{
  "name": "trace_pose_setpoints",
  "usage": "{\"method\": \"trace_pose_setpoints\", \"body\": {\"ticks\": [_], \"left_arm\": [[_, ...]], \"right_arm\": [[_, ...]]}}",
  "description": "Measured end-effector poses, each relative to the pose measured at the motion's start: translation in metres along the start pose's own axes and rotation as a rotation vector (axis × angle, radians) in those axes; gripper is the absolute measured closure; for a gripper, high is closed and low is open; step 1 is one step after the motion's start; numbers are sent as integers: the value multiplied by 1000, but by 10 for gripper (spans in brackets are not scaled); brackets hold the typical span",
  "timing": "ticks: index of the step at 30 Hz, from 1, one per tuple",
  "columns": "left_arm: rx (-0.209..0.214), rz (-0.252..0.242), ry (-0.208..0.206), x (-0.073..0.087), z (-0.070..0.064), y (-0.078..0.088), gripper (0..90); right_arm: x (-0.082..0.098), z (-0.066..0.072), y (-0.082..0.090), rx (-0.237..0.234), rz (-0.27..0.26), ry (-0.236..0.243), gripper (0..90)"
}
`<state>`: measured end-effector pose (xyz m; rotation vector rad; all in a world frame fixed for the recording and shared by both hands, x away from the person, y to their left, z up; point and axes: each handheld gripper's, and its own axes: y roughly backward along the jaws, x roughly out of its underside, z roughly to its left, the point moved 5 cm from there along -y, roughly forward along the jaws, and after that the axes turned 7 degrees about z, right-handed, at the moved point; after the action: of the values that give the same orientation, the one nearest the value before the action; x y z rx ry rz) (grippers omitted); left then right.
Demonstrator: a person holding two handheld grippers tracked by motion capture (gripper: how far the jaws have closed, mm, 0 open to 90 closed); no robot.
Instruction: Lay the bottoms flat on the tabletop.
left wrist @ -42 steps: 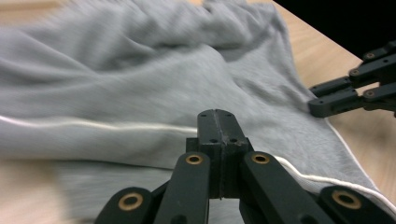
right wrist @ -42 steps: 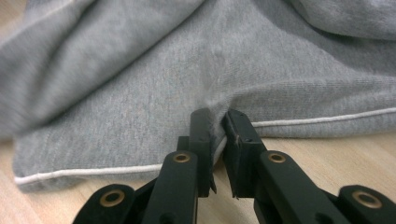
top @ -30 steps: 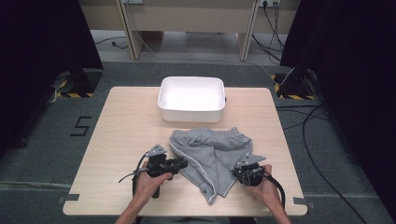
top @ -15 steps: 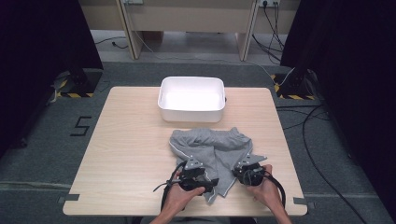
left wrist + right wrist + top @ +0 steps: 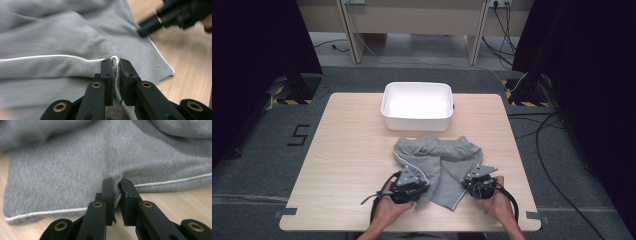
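Note:
Grey shorts (image 5: 439,160) with white piping lie crumpled on the near half of the wooden table (image 5: 347,150). My left gripper (image 5: 421,187) is at their near left edge. In the left gripper view its jaws have just been closing and now pinch a fold of grey cloth and white piping (image 5: 115,65). My right gripper (image 5: 473,182) holds the near right side. In the right gripper view it (image 5: 115,187) is shut on the piped hem of the shorts (image 5: 75,170). The right gripper (image 5: 175,15) also shows blurred, far off, in the left gripper view.
A white rectangular bin (image 5: 417,106) stands at the middle back of the table, just beyond the shorts. Bare wood lies to the left of the shorts. Cables trail on the floor at the right.
My left gripper moved right along the near edge of the shorts and closed on the cloth. The near part of the shorts has bunched up. The right gripper kept still.

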<state>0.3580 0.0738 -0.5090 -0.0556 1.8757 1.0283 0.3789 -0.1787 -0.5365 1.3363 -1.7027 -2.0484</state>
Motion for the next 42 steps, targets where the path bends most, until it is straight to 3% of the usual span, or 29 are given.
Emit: {"method": "trace_pose_setpoints", "body": {"ticks": [3,6,11,17,20,22,24,27,30,32,36,37,39,42], "left_arm": [[-53,-27,35,1,31,27,823],[-72,-39,97,9,59,44,824],[-111,-18,134,30,82,53,825],[-93,11,149,53,83,55,824],[-96,23,143,62,81,64,824],[-92,18,162,69,83,71,822],[-65,21,181,76,80,75,818],[-48,34,175,83,73,78,810],[-46,36,184,86,70,77,752],[-64,47,178,86,67,77,672],[-80,64,173,88,56,74,456],[-83,72,160,89,53,73,436],[-85,88,136,92,50,68,431],[-116,93,94,91,53,64,586]], "right_arm": [[4,-8,3,19,13,1,830],[9,-21,6,28,16,-26,829],[21,-46,12,61,15,-84,829],[30,-64,17,106,21,-120,820],[34,-66,21,146,41,-107,804],[37,-65,24,184,64,-93,741],[39,-61,28,200,63,-120,648],[36,-48,34,172,4,-119,544],[32,-31,38,103,-47,-108,494],[34,-23,35,77,-36,-111,480],[46,-18,28,90,27,-112,472],[48,-19,28,84,3,-132,474],[52,-20,29,66,-11,-153,475],[55,-21,30,60,-35,-157,481]]}}
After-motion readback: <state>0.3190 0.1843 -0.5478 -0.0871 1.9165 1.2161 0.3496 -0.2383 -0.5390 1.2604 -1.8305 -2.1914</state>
